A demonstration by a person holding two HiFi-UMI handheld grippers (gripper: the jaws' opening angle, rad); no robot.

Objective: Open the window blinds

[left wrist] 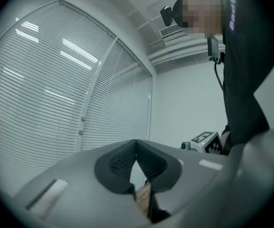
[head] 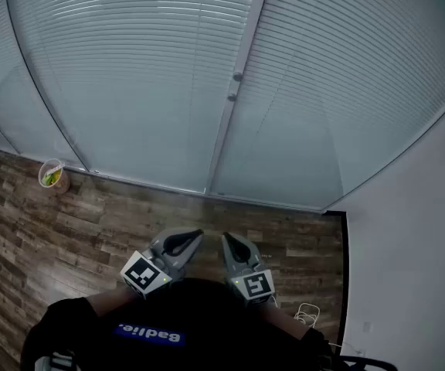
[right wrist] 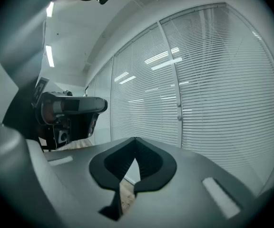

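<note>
Seen from above, a person in a dark top (head: 184,323) stands on a wood-plank floor (head: 91,230) facing a wall of windows covered by pale blinds (head: 130,68). The blinds fill the upper part of the head view, well ahead of both grippers, lowered almost to the floor with their slats lying flat and shut. A slim upright frame (head: 242,68) divides them into panels and carries two small knobs (head: 236,76), one just above the other. The person holds the left gripper (head: 196,235) and right gripper (head: 225,238) close to the body, side by side and near each other, both pointing toward the blinds. Each bears a cube with square markers at its rear. In each gripper's own view the jaw tips meet, with nothing between them, so both are closed and empty, and neither touches the blinds. On the floor at the far left, just beside the foot of the blinds, stands a small cup (head: 52,175) with something green inside. A plain white wall (head: 416,246) runs along the right, and a loose white cable (head: 307,313) lies on the floor near it.
</note>
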